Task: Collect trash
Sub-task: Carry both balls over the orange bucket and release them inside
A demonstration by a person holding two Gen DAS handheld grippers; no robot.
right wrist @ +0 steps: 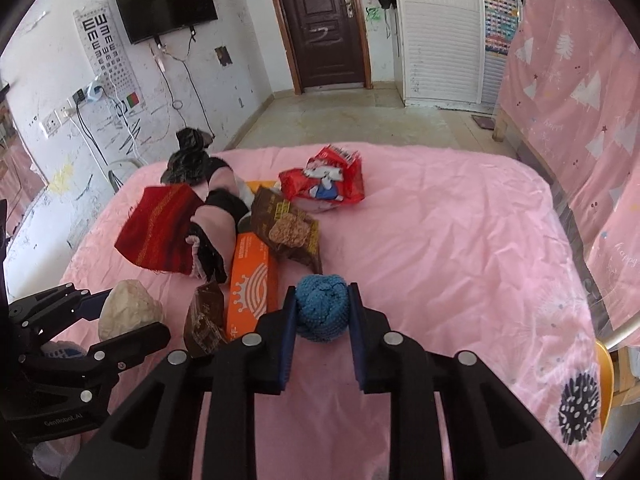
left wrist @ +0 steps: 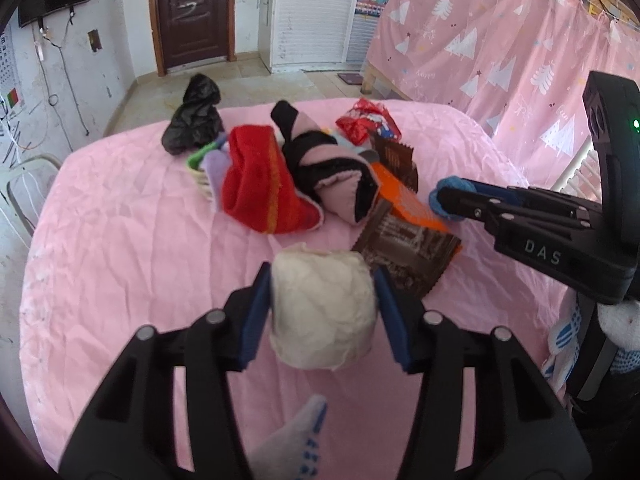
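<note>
My left gripper [left wrist: 322,284] is shut on a crumpled white paper ball [left wrist: 324,312], held just above the pink bed cover [left wrist: 120,248]. The ball also shows in the right wrist view [right wrist: 128,308]. My right gripper [right wrist: 322,300] is shut on a blue knitted ball [right wrist: 321,307], seen from the left wrist too [left wrist: 450,196]. Trash lies ahead: an orange box [right wrist: 252,284], brown snack wrappers [right wrist: 286,226] [right wrist: 206,320], a red snack bag [right wrist: 324,180] and a black plastic bag [left wrist: 196,116].
A red cloth [left wrist: 260,184] and a pink-and-black garment [left wrist: 328,168] lie among the trash, with a small basket [left wrist: 200,172] behind. A pink curtain [left wrist: 500,48] hangs on the right. A chair [left wrist: 24,184] stands left of the bed.
</note>
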